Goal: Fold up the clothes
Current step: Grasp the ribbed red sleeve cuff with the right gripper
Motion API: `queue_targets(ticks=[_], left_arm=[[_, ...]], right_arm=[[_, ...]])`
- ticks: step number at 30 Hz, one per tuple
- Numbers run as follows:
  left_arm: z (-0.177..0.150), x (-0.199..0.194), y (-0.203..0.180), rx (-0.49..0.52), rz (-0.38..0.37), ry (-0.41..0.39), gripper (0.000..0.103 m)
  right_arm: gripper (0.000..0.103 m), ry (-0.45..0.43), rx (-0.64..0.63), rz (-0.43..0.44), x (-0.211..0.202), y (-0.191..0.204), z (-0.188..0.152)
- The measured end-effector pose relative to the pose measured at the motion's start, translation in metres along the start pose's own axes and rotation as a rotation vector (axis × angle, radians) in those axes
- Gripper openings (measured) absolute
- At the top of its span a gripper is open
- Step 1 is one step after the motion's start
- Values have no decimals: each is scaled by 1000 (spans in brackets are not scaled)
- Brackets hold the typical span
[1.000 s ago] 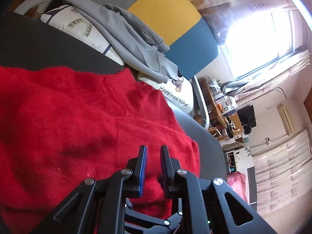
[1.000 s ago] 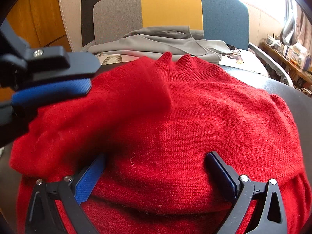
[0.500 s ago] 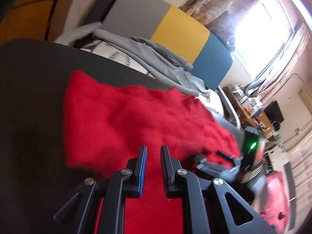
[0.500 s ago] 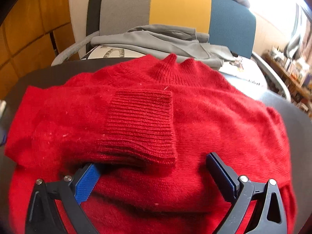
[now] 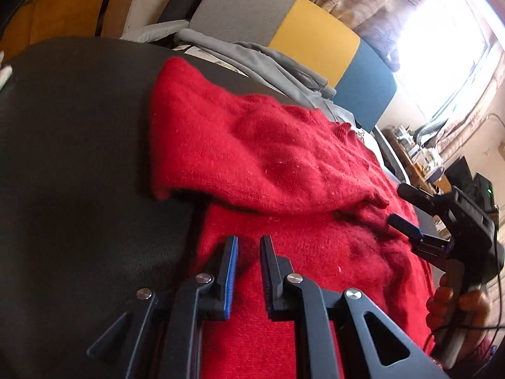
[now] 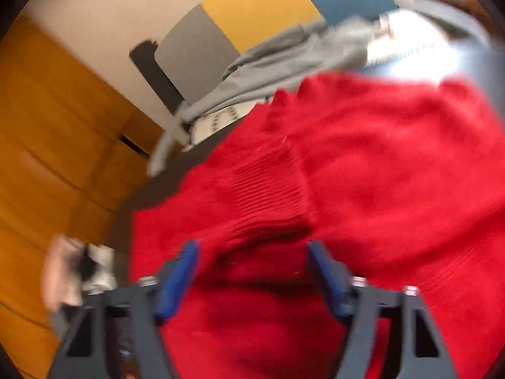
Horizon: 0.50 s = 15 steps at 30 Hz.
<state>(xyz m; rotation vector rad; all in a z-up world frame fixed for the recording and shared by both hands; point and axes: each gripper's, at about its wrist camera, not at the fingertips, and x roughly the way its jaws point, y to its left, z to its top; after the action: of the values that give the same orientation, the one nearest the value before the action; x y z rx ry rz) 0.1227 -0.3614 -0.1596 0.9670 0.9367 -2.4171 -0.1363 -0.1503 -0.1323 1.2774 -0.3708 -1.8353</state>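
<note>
A red knit sweater (image 5: pixel 284 164) lies on the black table (image 5: pixel 79 164), with one sleeve folded across its body; the sleeve's ribbed cuff (image 6: pixel 268 189) shows in the right wrist view. My left gripper (image 5: pixel 249 243) hovers over the sweater's near left edge, its jaws almost together with only a thin slit and nothing in it. My right gripper (image 6: pixel 252 249), also seen in the left wrist view as the right gripper (image 5: pixel 407 211), is tilted over the sweater just below the cuff. Its jaws are closing with a ridge of red knit between them, and the pads stand clear of the cloth. This view is blurred.
Behind the table stands a chair with a grey, yellow and blue back (image 5: pixel 315 38), with a grey garment (image 5: pixel 268 63) and a white cushion on it. Wooden wall panels (image 6: pixel 47 126) are on the left. A hand (image 5: pixel 457 303) holds the right gripper. A cluttered desk (image 5: pixel 419 158) stands by the window.
My left gripper drew back from over the sweater to its near left edge, and the sleeve now lies folded across the body. My right gripper rolled sideways and its jaws narrowed.
</note>
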Motion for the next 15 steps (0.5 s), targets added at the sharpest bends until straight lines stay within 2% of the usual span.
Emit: queue_targets(ticks=[4, 12, 14, 15], left_arm=[[-2, -1, 0, 10, -2, -6, 13], [-5, 0, 0, 32, 0, -19, 13], [-5, -1, 0, 34, -3, -23, 13], [-5, -1, 1, 29, -10, -24, 13]], right_arm=[[59, 0, 98, 86, 10, -7, -4], [56, 13, 182, 149, 39, 1, -5], [46, 8, 198, 151, 47, 2, -6], [29, 11, 201, 140, 51, 3, -7]])
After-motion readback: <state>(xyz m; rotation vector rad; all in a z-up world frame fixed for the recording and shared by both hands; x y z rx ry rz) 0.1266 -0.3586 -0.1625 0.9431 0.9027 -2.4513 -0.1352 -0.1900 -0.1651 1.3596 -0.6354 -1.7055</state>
